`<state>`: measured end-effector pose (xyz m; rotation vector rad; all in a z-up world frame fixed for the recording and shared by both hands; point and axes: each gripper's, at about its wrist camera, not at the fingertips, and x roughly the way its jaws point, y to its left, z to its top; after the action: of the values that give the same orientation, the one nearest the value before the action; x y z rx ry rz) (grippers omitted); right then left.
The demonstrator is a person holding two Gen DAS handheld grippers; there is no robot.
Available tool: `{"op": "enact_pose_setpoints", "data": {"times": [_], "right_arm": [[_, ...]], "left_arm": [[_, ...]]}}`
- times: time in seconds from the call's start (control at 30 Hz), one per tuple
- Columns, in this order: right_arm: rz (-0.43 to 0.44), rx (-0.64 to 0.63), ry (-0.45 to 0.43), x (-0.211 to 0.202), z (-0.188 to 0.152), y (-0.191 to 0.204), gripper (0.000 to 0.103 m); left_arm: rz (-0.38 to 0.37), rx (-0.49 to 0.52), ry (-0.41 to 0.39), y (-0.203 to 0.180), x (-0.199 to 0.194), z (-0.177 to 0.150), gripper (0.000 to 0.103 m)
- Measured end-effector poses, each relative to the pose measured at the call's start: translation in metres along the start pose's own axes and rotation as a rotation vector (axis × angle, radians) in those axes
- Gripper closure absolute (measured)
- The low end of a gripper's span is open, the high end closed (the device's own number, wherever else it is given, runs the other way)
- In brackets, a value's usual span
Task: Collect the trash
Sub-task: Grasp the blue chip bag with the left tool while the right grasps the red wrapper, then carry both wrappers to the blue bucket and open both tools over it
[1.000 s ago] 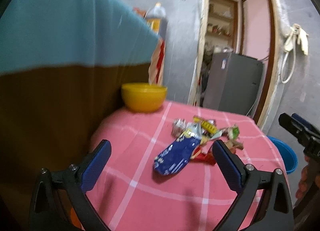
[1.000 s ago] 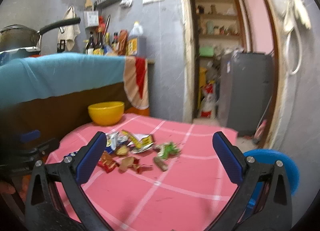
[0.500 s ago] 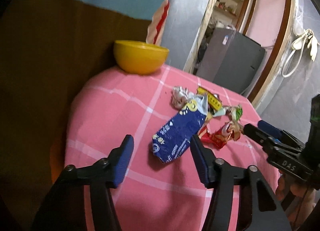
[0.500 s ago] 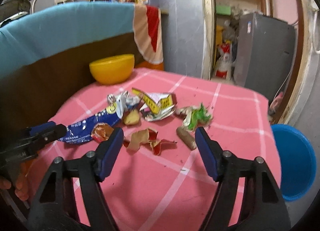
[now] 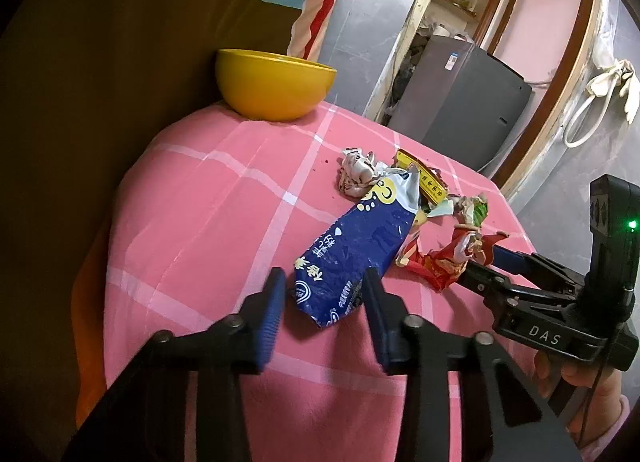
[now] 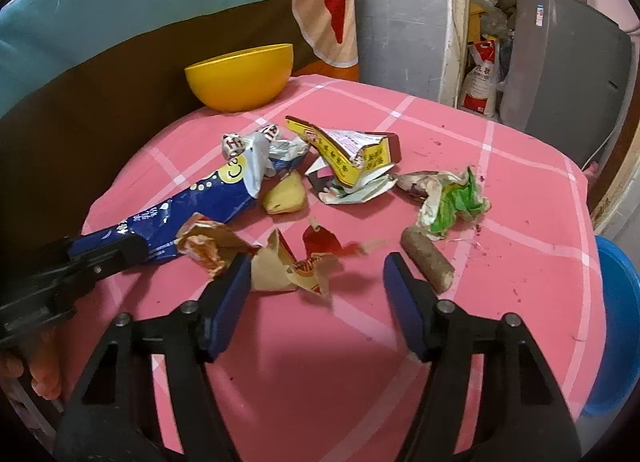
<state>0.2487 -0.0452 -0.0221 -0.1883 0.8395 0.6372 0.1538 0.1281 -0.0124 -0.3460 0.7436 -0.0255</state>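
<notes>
blue wrapper (image 5: 352, 254) end sits between the closing left gripper (image 5: 324, 294) pads (not yet pinched).

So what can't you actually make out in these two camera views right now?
- Inside of the round yellow plastic bowl: hidden by its own wall in both wrist views.
- Blue plastic bin: cut off by the right wrist view's edge; contents unseen.
- Near end of the long blue foil snack bag: the closing left gripper covers its edge, so contact is unclear.
- Torn red and tan wrapper: partly behind the closing right gripper.
</notes>
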Motion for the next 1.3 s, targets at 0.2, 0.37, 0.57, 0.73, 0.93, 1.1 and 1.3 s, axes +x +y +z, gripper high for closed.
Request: {"op": "enact_pose_setpoints", "data": {"times": [0.2, 0.37, 0.57, 0.73, 0.93, 1.1, 1.3], "right_arm": [[0.037, 0.011, 0.004, 0.003, 0.0, -0.002, 0.052], [0.058, 0.023, -0.006, 0.001, 0.0, -0.004, 0.073], [0.07, 0.046, -0.046, -0.007, 0.0, -0.007, 0.075], [0.061, 0.047, -0.126, -0.024, -0.004, -0.008, 0.075], [-0.001, 0.011, -0.272, -0.057, -0.013, -0.008, 0.075], [-0.061, -0.007, -0.389, -0.086, -0.018, -0.014, 0.075], [-0.173, -0.005, -0.536, -0.13, -0.021, -0.031, 0.074]], "left_arm": [[-0.015, 0.017, 0.0, -0.008, 0.0, -0.002, 0.087], [-0.013, 0.039, -0.027, -0.017, -0.006, -0.006, 0.091], [0.021, 0.051, -0.092, -0.025, -0.019, -0.013, 0.094], [0.058, 0.065, -0.164, -0.033, -0.031, -0.016, 0.097], [0.076, 0.098, -0.292, -0.05, -0.051, -0.015, 0.097], [0.055, 0.136, -0.39, -0.072, -0.063, -0.006, 0.097], [-0.021, 0.188, -0.446, -0.115, -0.061, 0.009, 0.097]]}}
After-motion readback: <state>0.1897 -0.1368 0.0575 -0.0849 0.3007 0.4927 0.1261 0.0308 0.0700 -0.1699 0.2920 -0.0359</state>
